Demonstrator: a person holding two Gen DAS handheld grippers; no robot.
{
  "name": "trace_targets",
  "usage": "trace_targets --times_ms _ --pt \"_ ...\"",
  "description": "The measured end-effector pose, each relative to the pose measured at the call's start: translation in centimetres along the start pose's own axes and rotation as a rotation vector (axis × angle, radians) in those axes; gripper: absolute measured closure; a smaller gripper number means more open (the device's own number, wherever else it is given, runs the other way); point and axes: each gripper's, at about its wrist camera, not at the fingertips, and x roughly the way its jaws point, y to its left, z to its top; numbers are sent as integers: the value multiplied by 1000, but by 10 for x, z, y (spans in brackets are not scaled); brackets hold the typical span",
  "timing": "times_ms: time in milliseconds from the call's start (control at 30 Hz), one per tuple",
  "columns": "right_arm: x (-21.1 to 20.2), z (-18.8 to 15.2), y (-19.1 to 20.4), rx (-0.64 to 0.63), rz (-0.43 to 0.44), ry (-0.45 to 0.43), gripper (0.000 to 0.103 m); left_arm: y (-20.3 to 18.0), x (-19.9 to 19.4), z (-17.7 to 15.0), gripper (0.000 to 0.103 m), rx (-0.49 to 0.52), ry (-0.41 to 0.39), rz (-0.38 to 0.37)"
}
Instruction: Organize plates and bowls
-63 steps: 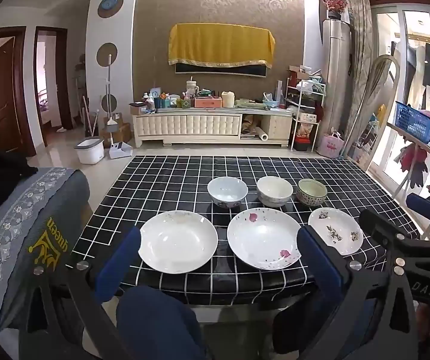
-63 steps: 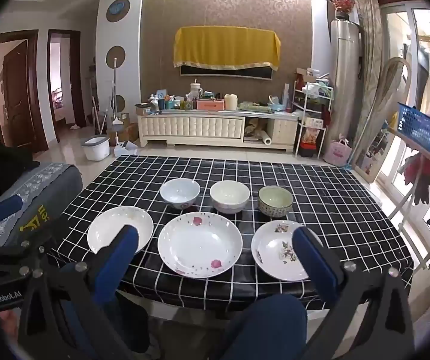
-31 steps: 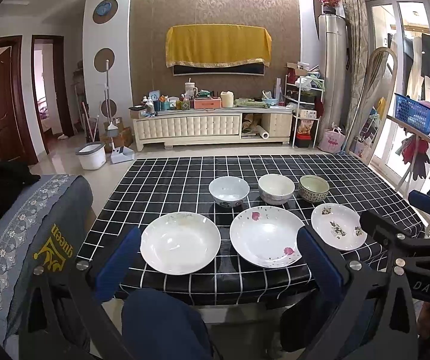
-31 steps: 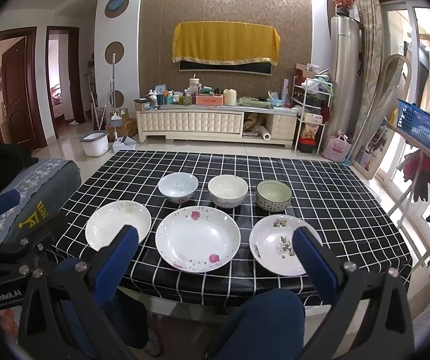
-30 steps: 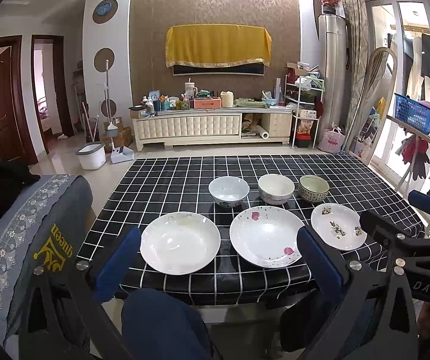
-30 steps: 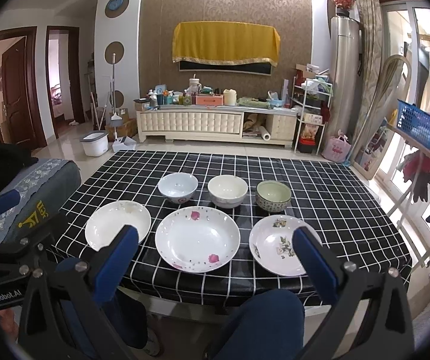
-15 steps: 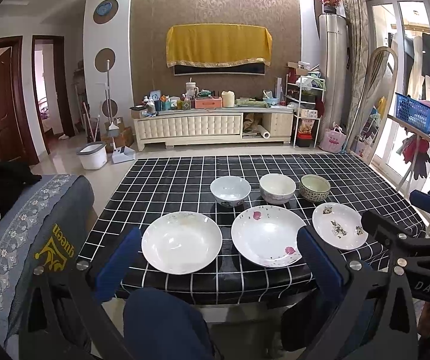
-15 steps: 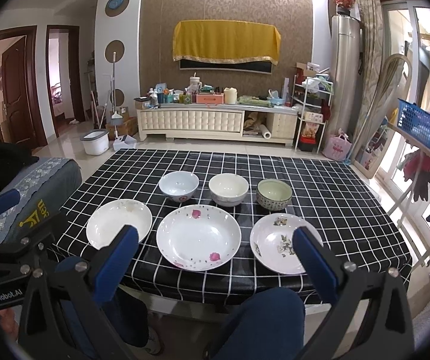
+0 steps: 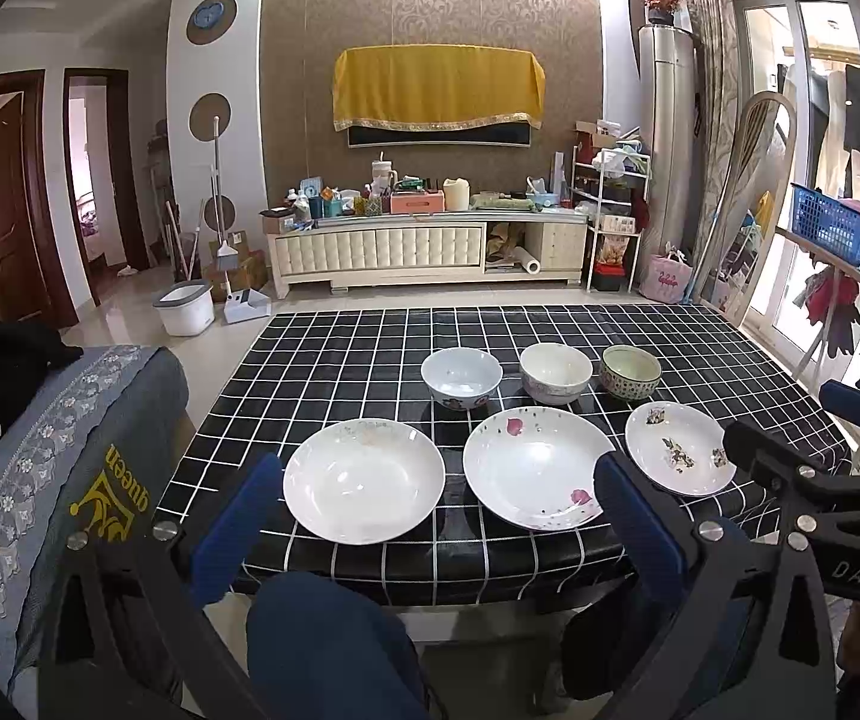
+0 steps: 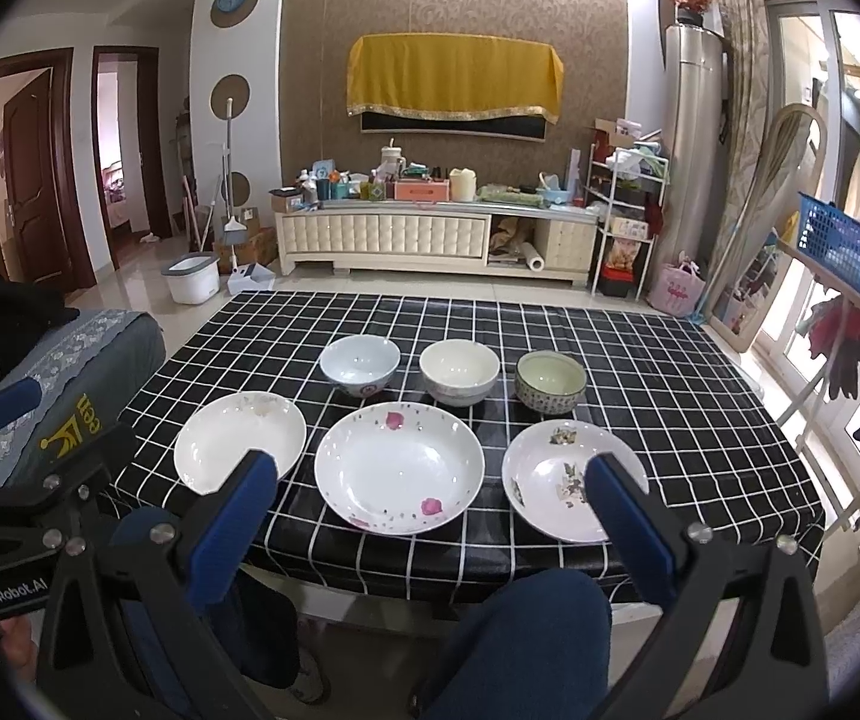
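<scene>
On the black checked table [image 9: 321,360] [image 10: 670,372] three plates line the near edge: a plain white plate [image 9: 363,471] [image 10: 240,441], a rose-petal plate [image 9: 535,468] [image 10: 399,468] and a smaller flower plate [image 9: 679,447] [image 10: 562,480]. Behind them stand a pale blue bowl [image 9: 461,378] [image 10: 359,365], a cream bowl [image 9: 556,372] [image 10: 458,372] and a green patterned bowl [image 9: 631,371] [image 10: 550,383]. My left gripper [image 9: 436,522] hangs open short of the table's near edge, holding nothing. The right gripper [image 10: 430,510] is open too, in front of the rose-petal plate.
A person's knees in blue trousers [image 9: 321,642] [image 10: 520,642] sit under the near edge. A grey covered seat with black cloth [image 9: 39,432] stands left of the table. A drying rack with a blue basket [image 10: 838,246] stands right. A TV cabinet [image 9: 423,246] lines the far wall.
Both grippers have risen and drifted slightly, so the table sits a little lower in view. Plates and bowls have not moved, and both grippers stay open.
</scene>
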Motion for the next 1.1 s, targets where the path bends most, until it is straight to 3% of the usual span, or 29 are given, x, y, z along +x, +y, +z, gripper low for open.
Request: trace_targets --times_ms 833,1033,1100 --pt "3 3 -3 9 15 36 0 4 -3 3 0 -3 17 -3" --pt "16 10 -1 71 33 59 0 10 2 7 0 -11 25 -5" --pt "18 13 1 75 40 25 0 14 5 8 0 -16 30 -6"
